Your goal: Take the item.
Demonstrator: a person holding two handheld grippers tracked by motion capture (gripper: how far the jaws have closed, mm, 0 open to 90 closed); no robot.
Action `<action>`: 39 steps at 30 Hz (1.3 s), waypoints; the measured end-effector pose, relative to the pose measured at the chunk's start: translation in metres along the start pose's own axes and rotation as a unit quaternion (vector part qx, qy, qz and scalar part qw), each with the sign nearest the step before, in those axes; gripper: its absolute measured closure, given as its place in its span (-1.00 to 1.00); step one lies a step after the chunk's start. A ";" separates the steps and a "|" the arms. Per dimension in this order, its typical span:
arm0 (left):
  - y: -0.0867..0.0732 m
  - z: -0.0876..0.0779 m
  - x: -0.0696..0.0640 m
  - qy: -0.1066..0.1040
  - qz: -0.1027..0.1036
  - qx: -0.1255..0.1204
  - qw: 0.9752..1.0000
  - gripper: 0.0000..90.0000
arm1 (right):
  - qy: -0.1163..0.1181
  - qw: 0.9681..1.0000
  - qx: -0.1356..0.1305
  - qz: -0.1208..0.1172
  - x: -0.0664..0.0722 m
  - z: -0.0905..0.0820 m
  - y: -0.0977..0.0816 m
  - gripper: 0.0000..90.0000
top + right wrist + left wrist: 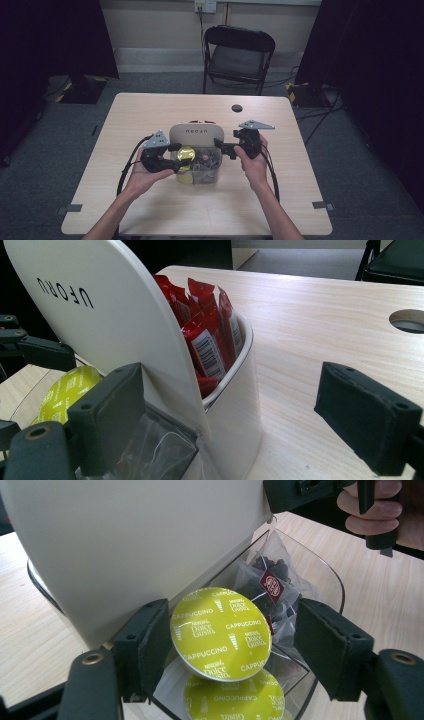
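Note:
A white organiser (196, 134) marked UFORU stands mid-table, with a clear front bin (327, 572). My left gripper (180, 154) is open at the bin's left side. A yellow-green Cappuccino capsule (220, 632) sits tilted between its jaws, against the left pad and clear of the right one. A second capsule (235, 700) lies below it in the bin, beside pyramid tea bags (270, 587). My right gripper (225, 148) is open at the organiser's right. The white lid (100, 305) rises between its jaws, and red sachets (207, 335) stand behind that.
A black folding chair (239, 52) stands beyond the table's far edge. A round cable hole (237, 108) sits in the tabletop behind the organiser. Bare wood (210, 205) lies between my forearms and toward the near edge. Dark curtains hang on both sides.

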State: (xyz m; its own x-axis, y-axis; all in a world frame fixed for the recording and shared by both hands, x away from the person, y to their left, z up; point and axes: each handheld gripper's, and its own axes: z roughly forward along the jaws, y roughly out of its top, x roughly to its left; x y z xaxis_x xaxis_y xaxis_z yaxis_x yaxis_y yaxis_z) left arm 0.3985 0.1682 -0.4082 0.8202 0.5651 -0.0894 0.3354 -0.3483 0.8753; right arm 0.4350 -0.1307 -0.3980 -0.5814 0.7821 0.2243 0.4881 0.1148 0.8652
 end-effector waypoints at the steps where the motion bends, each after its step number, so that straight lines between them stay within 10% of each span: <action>1: 0.000 0.000 0.000 0.002 0.000 0.003 1.000 -0.28 | 0.000 1.000 -0.001 -0.001 0.000 0.000 0.000 -0.73; 39: -0.007 0.020 -0.006 -0.027 -0.014 0.025 0.999 -0.16 | 0.004 1.000 0.004 0.001 0.000 0.001 -0.001 -0.73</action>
State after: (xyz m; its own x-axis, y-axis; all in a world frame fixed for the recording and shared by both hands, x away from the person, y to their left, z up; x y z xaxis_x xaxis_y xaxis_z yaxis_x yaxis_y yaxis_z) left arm 0.4009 0.1523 -0.4232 0.8334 0.5345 -0.1404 0.3802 -0.3701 0.8476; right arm 0.4355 -0.1304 -0.3997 -0.5857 0.7773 0.2297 0.4943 0.1179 0.8613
